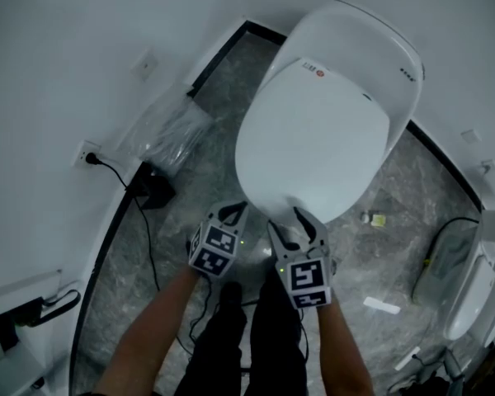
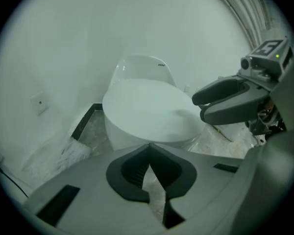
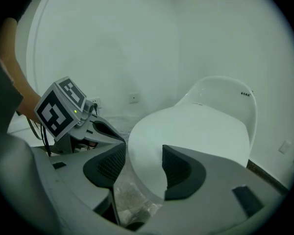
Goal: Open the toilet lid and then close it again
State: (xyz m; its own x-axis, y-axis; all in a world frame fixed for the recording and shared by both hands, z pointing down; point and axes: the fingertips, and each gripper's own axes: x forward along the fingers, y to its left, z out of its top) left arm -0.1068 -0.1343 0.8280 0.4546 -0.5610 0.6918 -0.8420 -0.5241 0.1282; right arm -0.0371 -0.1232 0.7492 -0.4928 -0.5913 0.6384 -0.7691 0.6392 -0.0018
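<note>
1. At the left edge of the head view, a wall socket [image 1: 87, 157] sits on the white wall. A black cable [image 1: 115, 174] runs from it to a black box [image 1: 155, 190] on the grey marbled floor [image 1: 190, 287]. A clear plastic bag [image 1: 161, 130] lies against the wall just above the box.
2. At lower centre, two forearms [image 1: 153, 332] reach up into the frame, each holding a gripper.
3. The left gripper [image 1: 233, 213] has its jaws pressed together at the tips with nothing between them. It points at the floor just left of the toilet's front and seems to touch nothing.
4. Just beside it, the right gripper [image 1: 285, 219] has its jaws spread. In the right gripper view, the front rim of the lid shows in the gap between them. The pads do not appear to press on it.
5. The toilet lid [image 1: 313, 139] fills the centre, running towards the upper right. It is white and oval and lies flat on the bowl, shut. The toilet body [image 1: 371, 40] rises behind it at upper right.
6. At the right edge stands another white fixture [image 1: 470, 295], with small scraps on the floor near it.
7. Progress: the lid is down and no jaw grips it. The pictures do not tell whether it is yet to be lifted or is already shut again. The spread jaws at the rim fit either reading.
</note>
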